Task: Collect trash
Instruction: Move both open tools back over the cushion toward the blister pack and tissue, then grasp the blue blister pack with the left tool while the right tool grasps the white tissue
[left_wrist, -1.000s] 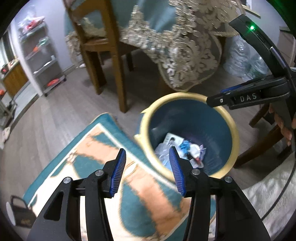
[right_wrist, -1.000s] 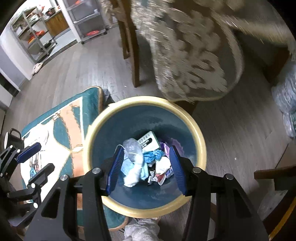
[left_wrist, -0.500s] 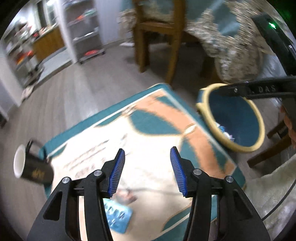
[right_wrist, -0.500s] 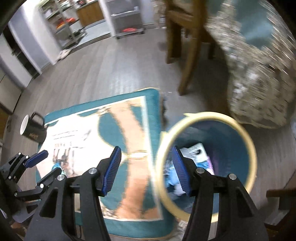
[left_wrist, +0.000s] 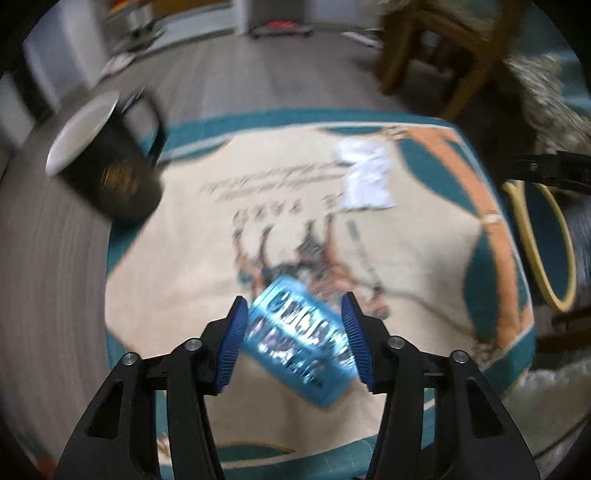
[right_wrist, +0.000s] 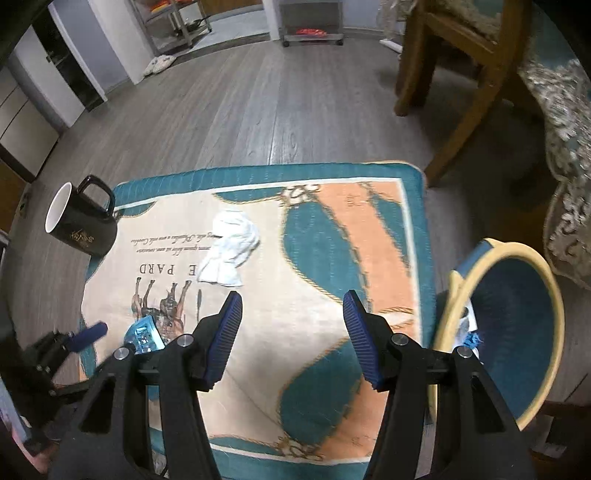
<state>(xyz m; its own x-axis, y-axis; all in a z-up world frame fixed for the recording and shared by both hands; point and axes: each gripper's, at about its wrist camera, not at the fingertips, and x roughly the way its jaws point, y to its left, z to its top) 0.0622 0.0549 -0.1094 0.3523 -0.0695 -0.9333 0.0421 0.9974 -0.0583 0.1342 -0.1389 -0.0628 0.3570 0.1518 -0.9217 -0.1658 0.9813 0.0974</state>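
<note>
A blue blister pack (left_wrist: 301, 341) lies on the patterned rug (left_wrist: 177, 280), between the fingers of my open left gripper (left_wrist: 295, 343), which hovers just over it. It also shows in the right wrist view (right_wrist: 144, 334), beside the left gripper's blue fingertip (right_wrist: 88, 332). A crumpled white tissue (right_wrist: 232, 253) lies on the rug further off, also seen in the left wrist view (left_wrist: 367, 173). My right gripper (right_wrist: 293, 334) is open and empty above the rug (right_wrist: 332, 229). The blue trash bin with a yellow rim (right_wrist: 448, 314) stands at the rug's right edge, holding trash.
A black mug (right_wrist: 79, 221) stands on the wood floor at the rug's far left corner, also in the left wrist view (left_wrist: 107, 162). A wooden chair (right_wrist: 454, 74) and a draped tablecloth (right_wrist: 561, 110) stand behind the bin. Shelves line the far wall.
Both grippers swung left from over the bin to over the rug. The left gripper came down over the blue blister pack. The tissue and mug came into view.
</note>
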